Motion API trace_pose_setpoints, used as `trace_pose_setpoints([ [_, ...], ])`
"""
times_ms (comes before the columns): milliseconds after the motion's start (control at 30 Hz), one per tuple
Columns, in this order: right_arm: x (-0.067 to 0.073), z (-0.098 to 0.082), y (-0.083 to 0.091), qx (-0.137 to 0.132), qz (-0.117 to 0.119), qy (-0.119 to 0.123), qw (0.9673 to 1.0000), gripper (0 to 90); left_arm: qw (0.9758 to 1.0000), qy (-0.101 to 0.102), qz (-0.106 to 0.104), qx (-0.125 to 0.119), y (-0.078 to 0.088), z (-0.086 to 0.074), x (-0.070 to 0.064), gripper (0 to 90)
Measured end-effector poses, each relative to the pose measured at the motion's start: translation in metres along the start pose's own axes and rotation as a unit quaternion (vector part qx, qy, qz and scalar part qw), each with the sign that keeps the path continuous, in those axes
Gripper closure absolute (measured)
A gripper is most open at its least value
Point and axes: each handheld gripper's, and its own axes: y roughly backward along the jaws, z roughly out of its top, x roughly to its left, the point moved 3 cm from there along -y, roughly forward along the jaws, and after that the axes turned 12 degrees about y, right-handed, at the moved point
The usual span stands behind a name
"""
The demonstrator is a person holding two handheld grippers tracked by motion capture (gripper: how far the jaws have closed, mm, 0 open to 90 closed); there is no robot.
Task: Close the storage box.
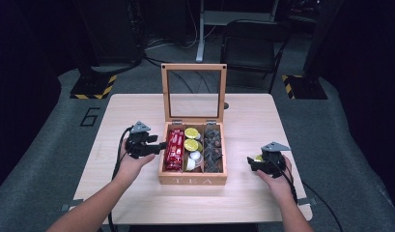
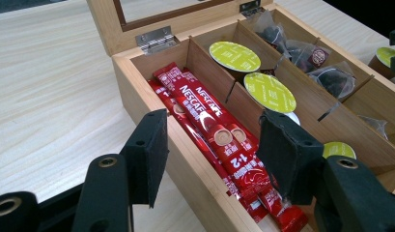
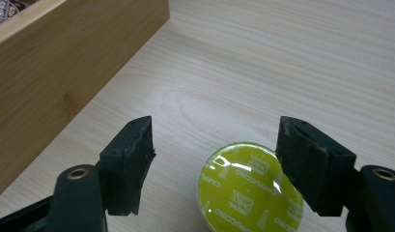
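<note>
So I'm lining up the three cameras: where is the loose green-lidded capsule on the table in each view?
High view: the capsule peeks out by the right gripper, right of the tea box.
Left gripper view: at the far right edge, beyond the box.
Right gripper view: bottom centre, between open fingers.
Shared landmark: the tea box's wooden wall.

The high view looks forward and down from above the person's side, far enough to take in the whole table [image 1: 137, 193] and the open tea box [image 1: 192, 180] at its middle. The left gripper view sits close and low, facing along its jaws across the box [image 2: 151, 108] wall into the compartments. The right gripper view looks steeply down, very near the tabletop [image 3: 291, 63], beside the box [image 3: 55, 72] wall. All three views share the box and table.
</note>
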Motion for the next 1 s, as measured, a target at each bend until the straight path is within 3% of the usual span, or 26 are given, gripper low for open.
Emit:
trace_pose_setpoints([
  [467,0.010,0.006,0.001,-0.007,0.018,0.015,0.9997,30.6,1.0000,0.000,-0.001,0.003,-0.002,-0.002,0.000,44.5],
  [533,0.013,0.009,0.002,-0.008,0.018,0.026,0.9995,31.0,1.0000,0.003,-0.001,0.001,-0.001,-0.002,0.001,44.5],
  [567,0.015,0.011,0.003,-0.009,0.019,0.044,0.9988,31.1,1.0000,0.005,-0.001,-0.002,-0.001,-0.002,0.001,44.5],
  [667,0.018,0.016,0.007,-0.019,0.025,0.055,0.9980,31.1,1.0000,0.002,0.003,-0.002,0.001,0.000,0.003,44.6],
  [867,0.023,0.024,0.011,-0.036,0.038,0.046,0.9976,31.1,1.0000,0.002,0.002,-0.003,0.002,0.001,0.002,44.5],
  [1000,0.024,0.028,0.010,-0.028,0.042,0.057,0.9971,31.1,1.0000,0.001,0.003,-0.005,0.003,0.002,0.003,44.6],
])
